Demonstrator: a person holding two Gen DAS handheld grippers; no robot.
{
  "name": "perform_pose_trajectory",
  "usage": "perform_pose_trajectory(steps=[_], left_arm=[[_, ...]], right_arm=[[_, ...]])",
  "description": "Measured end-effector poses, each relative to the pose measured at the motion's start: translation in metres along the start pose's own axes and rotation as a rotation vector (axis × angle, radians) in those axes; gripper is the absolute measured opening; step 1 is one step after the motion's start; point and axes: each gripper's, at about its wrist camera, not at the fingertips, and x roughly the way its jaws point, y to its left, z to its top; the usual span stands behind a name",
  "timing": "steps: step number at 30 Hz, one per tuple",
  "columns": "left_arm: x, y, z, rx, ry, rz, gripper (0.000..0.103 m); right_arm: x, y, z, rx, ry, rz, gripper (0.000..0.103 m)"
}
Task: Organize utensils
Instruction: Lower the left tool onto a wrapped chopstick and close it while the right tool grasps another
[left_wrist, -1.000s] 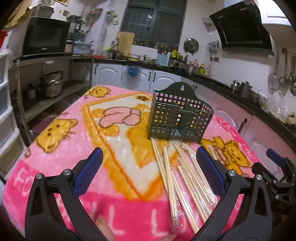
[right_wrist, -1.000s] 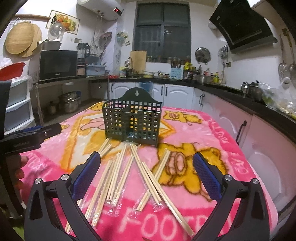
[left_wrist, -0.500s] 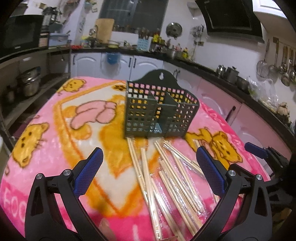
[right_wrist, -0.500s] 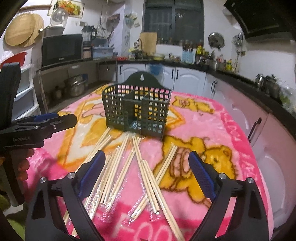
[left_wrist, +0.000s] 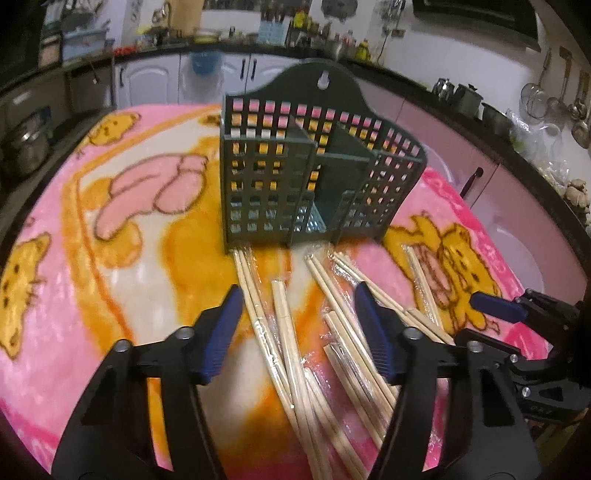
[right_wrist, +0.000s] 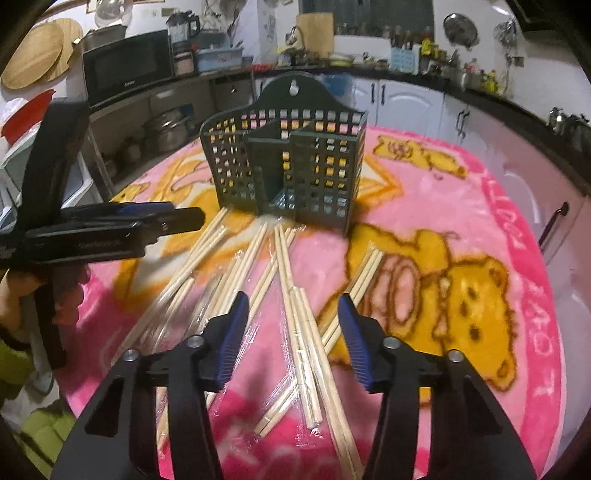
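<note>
A: What was the largest thing, and how many of each did you count?

B: One pink blanket (left_wrist: 74, 295) with yellow cartoon animals filled the middle of both frames. On it stood one dark green holder (left_wrist: 314, 177), upright, in the upper centre of the left wrist view. I could count three compartments in it, and all looked without contents.

A: And the chopsticks?

B: The wrapped chopstick pairs (left_wrist: 280, 325) lay loose on the blanket, just in front of the holder, spread like a fan toward the lower edge. In the right wrist view (right_wrist: 284, 280) I counted around eight pairs, but some overlapped, so the exact number I could not tell. One pair (right_wrist: 364, 273) lay a little apart, on the right of the others.

A: How were the two grippers posed?

B: The left gripper (left_wrist: 299, 302) pointed forward and down, low over the chopsticks, in the lower centre of its frame. Its blue pads (left_wrist: 221, 332) stood wide apart and held nothing. The right gripper (right_wrist: 293, 310) was in a similar pose, its fingers also spread, with several pairs below the gap, not gripped. In the right view the left gripper (right_wrist: 155, 218) appeared at the left edge, seen from the side.
</note>
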Motion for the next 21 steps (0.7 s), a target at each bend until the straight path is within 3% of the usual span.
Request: perform_pose_trajectory(steps=[3,7,17,21], left_arm=[[0.011,0.003,0.002,-0.004,0.033,-0.01,0.036],[0.022,0.005,0.005,-0.012,0.073,-0.03,0.03],[0.048,0.007,0.009,-0.01,0.164,-0.032,0.029],[0.056,0.007,0.011,-0.003,0.189,-0.033,0.029]], right_arm=[[0.011,-0.004,0.002,0.006,0.042,0.031,0.039],[0.026,-0.01,0.006,0.03,0.082,0.071,0.035],[0.058,-0.032,0.014,0.128,0.172,0.168,0.034],[0.063,-0.042,0.015,0.167,0.194,0.216,0.024]])
